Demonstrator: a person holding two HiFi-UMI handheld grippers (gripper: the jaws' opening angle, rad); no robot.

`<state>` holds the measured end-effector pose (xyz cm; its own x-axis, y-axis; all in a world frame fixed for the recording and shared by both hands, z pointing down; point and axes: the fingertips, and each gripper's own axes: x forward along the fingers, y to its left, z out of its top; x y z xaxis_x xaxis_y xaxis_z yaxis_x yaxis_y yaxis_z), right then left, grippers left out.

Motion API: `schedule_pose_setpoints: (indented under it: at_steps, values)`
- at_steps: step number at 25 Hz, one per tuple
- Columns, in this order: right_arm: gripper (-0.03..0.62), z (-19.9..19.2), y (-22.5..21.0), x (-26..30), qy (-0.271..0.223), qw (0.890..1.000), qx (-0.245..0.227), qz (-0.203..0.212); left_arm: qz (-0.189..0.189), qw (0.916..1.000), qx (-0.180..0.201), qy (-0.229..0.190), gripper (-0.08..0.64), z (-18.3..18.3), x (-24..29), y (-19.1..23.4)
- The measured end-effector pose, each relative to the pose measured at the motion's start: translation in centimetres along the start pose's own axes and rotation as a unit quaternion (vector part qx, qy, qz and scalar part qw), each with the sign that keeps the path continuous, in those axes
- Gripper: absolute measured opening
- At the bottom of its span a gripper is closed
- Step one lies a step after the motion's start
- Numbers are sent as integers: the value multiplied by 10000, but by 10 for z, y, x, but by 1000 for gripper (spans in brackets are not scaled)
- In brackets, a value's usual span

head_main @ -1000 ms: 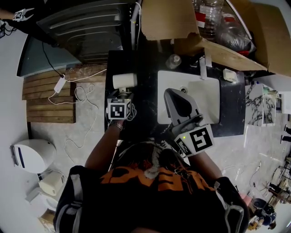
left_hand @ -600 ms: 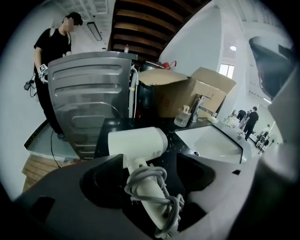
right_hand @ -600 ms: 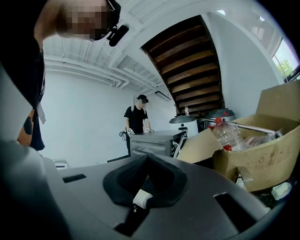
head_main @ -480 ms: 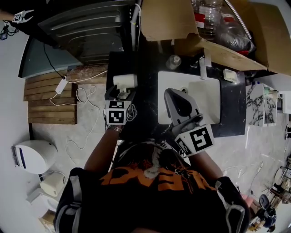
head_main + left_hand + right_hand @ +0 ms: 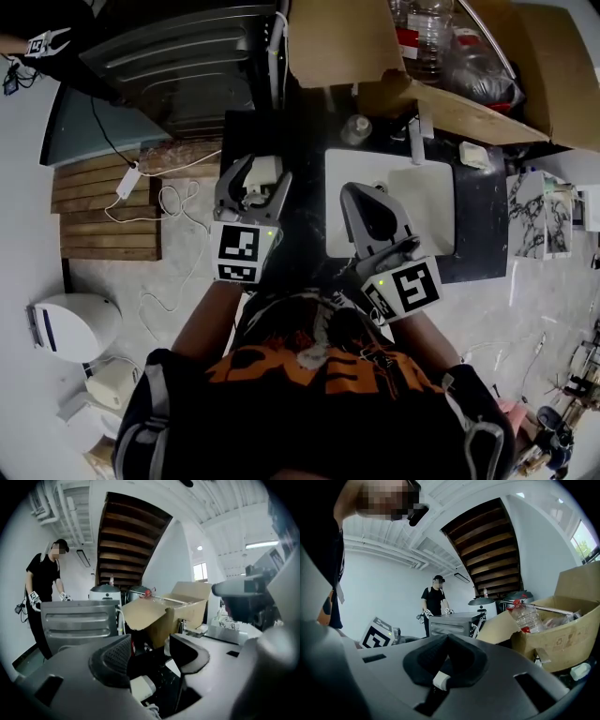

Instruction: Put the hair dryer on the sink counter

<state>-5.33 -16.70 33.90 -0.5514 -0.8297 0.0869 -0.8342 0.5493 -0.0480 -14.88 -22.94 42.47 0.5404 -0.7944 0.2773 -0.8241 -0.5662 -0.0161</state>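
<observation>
hair dryer (image 5: 262,170) white | sink counter (image 5: 305,202) black | basin (image 5: 427,202) white

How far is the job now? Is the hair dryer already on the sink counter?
Done, it seems: the white hair dryer lies on the black counter, left of the basin. In hand: the left claw is closing, its jaws on either side of the dryer and apparently not pressing it. The right claw is shut over the basin. Left: only drawing the left claw away.
</observation>
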Motion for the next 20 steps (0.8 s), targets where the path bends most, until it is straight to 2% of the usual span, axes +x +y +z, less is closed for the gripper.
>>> schedule_pose_setpoints:
  at_steps: [3, 6, 9, 15, 20]
  values:
    - [14, 0, -1, -2, 13, 10000, 7, -25, -113, 9987, 46, -496, 258, 34, -15, -7]
    - [14, 0, -2, -4, -56, 10000, 6, -36, -166, 9935, -93, -1120, 228, 72, -33, -13]
    - [14, 4, -1, -4, -149, 9999, -12, -26, -170, 9883, -169, -1509, 156, 95, -50, -15]
    - [14, 13, 5, -4, -220, 9997, 52, -20, -236, 9874, -96, -1563, 47, 96, -68, -25]
    - [14, 16, 14, -5, -287, 9995, -72, 100, -496, 9867, -128, -1544, 28, 94, -73, -38]
